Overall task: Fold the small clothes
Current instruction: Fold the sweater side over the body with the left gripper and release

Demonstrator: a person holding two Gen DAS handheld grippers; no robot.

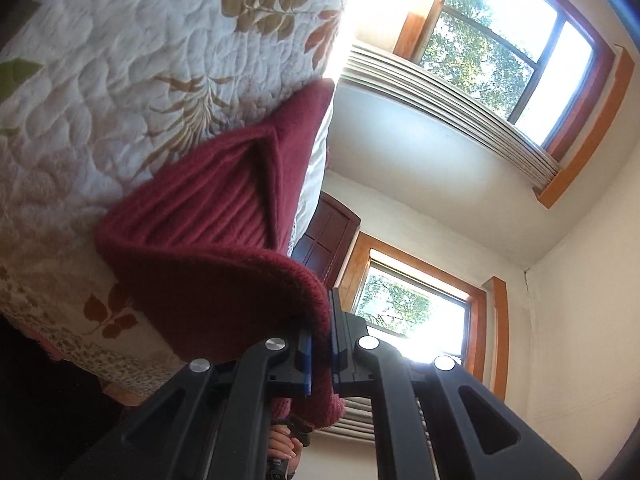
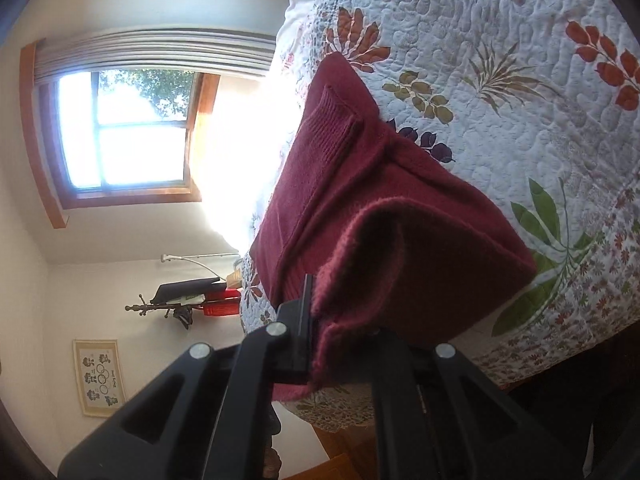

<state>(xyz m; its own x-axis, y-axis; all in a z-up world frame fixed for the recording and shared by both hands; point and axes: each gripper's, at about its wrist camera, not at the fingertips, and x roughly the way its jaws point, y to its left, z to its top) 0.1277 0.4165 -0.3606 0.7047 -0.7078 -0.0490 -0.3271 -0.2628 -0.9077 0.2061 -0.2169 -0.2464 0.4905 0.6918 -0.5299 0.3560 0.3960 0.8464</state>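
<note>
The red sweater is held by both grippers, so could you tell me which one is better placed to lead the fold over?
Neither clearly: the left gripper and right gripper each pinch an edge of the red sweater lifted off the quilt.

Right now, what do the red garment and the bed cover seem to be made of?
The red garment looks like knitted wool or acrylic: ribbed rows, fuzzy matte nap along the folded edge. The bed cover looks like quilted cotton: puffy stitched pattern, printed leaves, matte surface. The exact fibre of either cannot be told.
</note>
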